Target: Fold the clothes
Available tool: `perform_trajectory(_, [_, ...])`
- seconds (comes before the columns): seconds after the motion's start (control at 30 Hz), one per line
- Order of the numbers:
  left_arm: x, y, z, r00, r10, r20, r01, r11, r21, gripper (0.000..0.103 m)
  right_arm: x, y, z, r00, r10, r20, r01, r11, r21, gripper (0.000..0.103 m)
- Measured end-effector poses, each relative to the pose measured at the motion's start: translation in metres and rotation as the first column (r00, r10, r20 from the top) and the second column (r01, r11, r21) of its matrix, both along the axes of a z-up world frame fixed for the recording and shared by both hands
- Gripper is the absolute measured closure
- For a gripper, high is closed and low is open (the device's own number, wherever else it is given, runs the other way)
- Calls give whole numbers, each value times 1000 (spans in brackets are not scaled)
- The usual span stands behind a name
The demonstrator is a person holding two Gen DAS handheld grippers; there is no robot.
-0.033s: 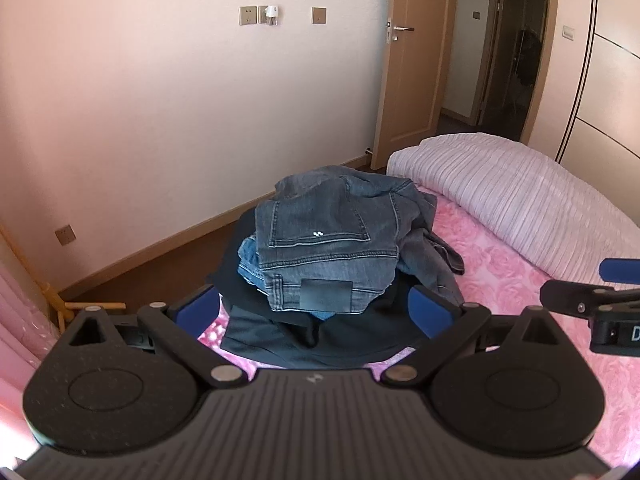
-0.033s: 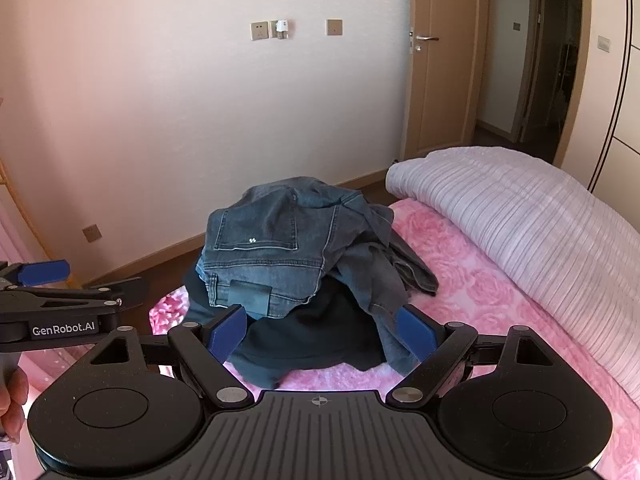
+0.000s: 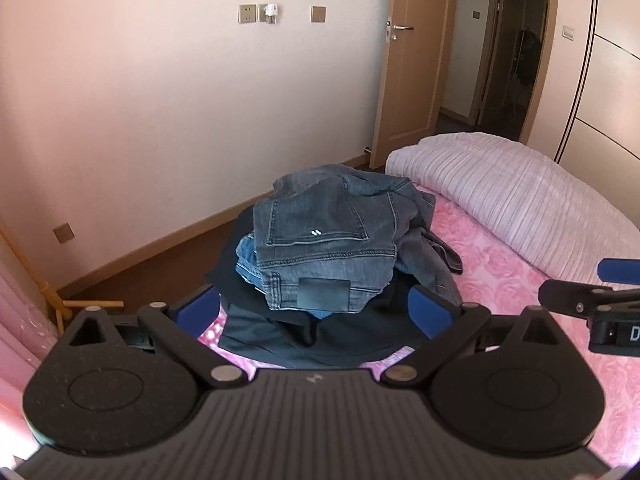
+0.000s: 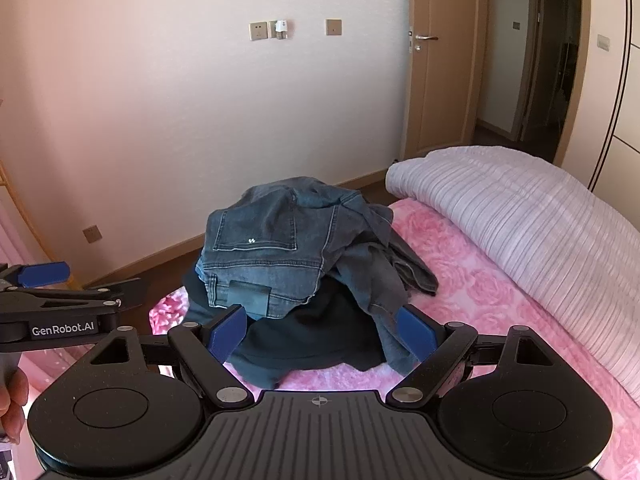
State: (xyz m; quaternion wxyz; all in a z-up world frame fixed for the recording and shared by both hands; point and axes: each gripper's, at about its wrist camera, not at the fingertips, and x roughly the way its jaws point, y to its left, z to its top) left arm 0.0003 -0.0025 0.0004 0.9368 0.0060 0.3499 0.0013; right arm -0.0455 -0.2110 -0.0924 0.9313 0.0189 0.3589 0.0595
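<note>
Together we held both grippers, left gripper [image 3: 316, 312] and right gripper [image 4: 320, 330], spread wide and empty before the jeans [image 4: 272, 252], a hand [image 4: 12, 404] only in the right view.

Two wrist views, side by side, facing the bed's corner

Each looks forward and slightly down, near the clothes pile [image 3: 328, 248] on the bed [image 3: 520, 280]; both share the pile, wall and door [image 4: 440, 60].

Left claw [image 3: 316, 312]: matte black speckled body, ribbed grey centre plate with small logo, two round black discs, silver pivot screws, blue finger pads [image 3: 434, 312]. Right claw [image 4: 320, 332]: same build, crosshair mark on ribbed plate. White "GenRobot.AI" lettering on the left claw's side, seen from right wrist view.
</note>
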Motion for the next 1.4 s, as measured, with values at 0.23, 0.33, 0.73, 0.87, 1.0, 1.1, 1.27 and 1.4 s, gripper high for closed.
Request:
perform_trajectory(0.23, [-3,-4,-3,1000,-2,23,3,999,-34,4,2,2,3,1000,13,3,-13,999,-32,17])
perform_trajectory(0.33, [4,0,-2,1000,10,6,-10,999,-44,4,12,-4,-1,1000,21,-16,-21,1000,-17,17])
perform_trajectory(0.73, [8,-4,-6,1000,11,-11,-11,999,-38,4,15,-7,-3,999,34,1,-34,999,-19,17])
perform_trajectory(0.87, [7,-6,-8,1000,7,-14,-8,999,-34,4,15,-8,-6,999,37,-2,-37,999,-16,17])
perform_trajectory(1.0, [7,-7,-8,1000,5,-18,-5,1000,-24,4,15,-9,-9,999,36,-5,-36,999,-13,17])
perform_trajectory(1.1, [6,-7,-9,1000,6,-20,-6,1000,-15,4,15,-9,-10,999,38,-9,-38,999,-10,17])
perform_trajectory(1.27, [4,-5,-7,1000,10,-21,-10,1000,-7,4,14,-7,-8,999,42,-8,-43,999,-12,17])
perform_trajectory(1.4, [2,-3,-6,1000,11,-21,-11,1000,-10,4,13,-5,-8,999,45,-10,-45,999,-11,17])
